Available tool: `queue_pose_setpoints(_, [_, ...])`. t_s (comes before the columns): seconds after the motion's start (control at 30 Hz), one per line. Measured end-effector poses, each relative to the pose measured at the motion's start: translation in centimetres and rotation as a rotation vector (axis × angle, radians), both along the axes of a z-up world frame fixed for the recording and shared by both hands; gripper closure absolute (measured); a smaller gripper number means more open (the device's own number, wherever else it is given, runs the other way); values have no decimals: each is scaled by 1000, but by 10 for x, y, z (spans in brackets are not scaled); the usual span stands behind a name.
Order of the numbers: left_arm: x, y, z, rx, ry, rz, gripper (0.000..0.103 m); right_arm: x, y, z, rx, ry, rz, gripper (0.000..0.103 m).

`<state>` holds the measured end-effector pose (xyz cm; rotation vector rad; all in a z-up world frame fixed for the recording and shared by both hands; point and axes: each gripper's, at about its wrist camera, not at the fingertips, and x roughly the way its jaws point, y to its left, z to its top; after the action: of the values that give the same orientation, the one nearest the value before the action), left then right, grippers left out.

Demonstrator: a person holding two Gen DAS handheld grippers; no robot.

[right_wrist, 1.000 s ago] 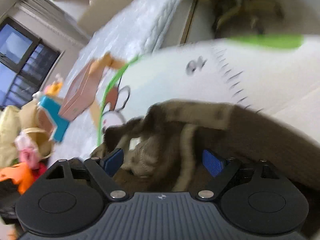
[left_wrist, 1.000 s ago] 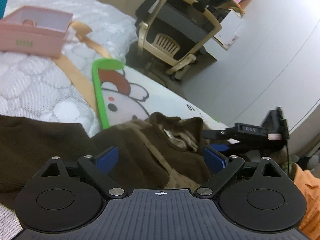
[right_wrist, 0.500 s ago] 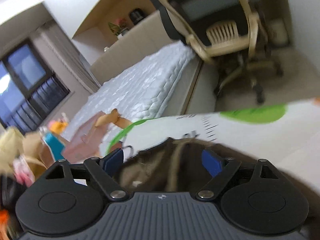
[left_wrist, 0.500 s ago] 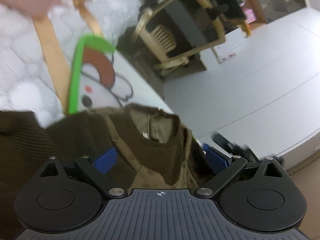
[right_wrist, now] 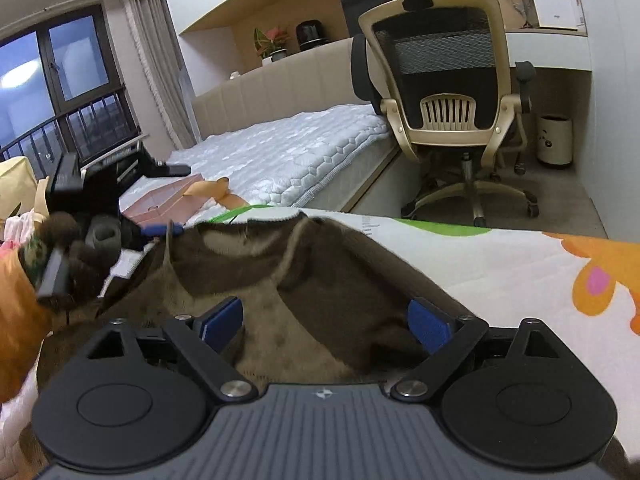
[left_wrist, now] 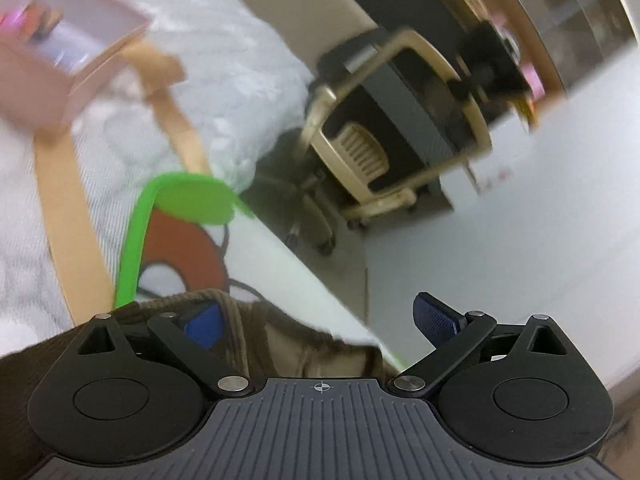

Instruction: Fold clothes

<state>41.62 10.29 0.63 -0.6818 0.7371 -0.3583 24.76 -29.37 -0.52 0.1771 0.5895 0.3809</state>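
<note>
Trinkets (left_wrist: 44,36) blurred inside pink box (left_wrist: 100,68)

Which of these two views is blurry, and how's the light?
Left wrist view: heavy motion smear on the pink box and office chair, though the left gripper stays sharp. Right wrist view: mostly crisp, evenly lit, with a ceiling light reflected in the dark window.
</note>
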Motion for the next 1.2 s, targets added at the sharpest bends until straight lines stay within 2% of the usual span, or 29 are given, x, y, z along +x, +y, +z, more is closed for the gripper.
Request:
queue_pose_setpoints(0.13, [-30, -12, 8, 191, 33, -147, 3, -15, 5, -3, -124, -2, -28, 11])
queue_pose_setpoints(0.23, [-85, -8, 18, 333, -41, -174, 3, -44, 10, -2, -201, -19, -5, 11])
queue_pose_setpoints(0.27, [-106, -7, 22, 391, -77, -181, 3, -55, 11, -2, -213, -21, 9, 9])
queue_pose_setpoints(0.4, [-218, -21, 34, 761, -331, -217, 2, -104, 26, -6, -299, -34, 67, 3])
queue_pose_setpoints(0.47, [-270, -28, 29, 896, -421, -258, 1, -129, 34, -9, -346, -40, 96, 2])
queue_pose_setpoints(0.6, [-346, -36, 14, 984, -417, -349, 0, -179, 51, -14, -438, -54, 154, 0])
queue_pose_setpoints(0.7, [-374, -31, -2, 994, -329, -335, 0, -213, 61, -18, -505, -62, 192, 0])
queue_pose_setpoints(0.77, [-385, -22, -7, 978, -277, -300, 0, -224, 59, -21, -550, -58, 198, 0])
queue_pose_setpoints(0.9, [-403, 1, -3, 870, -266, -206, 0, -241, 64, -32, -715, -87, 201, 0])
queue_pose_setpoints(0.97, [-408, 3, -2, 829, -278, -195, 0, -244, 72, -40, -797, -148, 162, 0])
queue_pose_setpoints(1.07, [-409, -15, -11, 848, -293, -246, 0, -231, 82, -41, -856, -262, -2, 0])
queue_pose_setpoints(1.13, [-409, -29, -17, 875, -302, -284, 0, -222, 81, -24, -832, -363, -157, 0])
queue_pose_setpoints(1.2, [-406, -42, -25, 939, -319, -298, 0, -220, 72, 0, -746, -419, -242, 0])
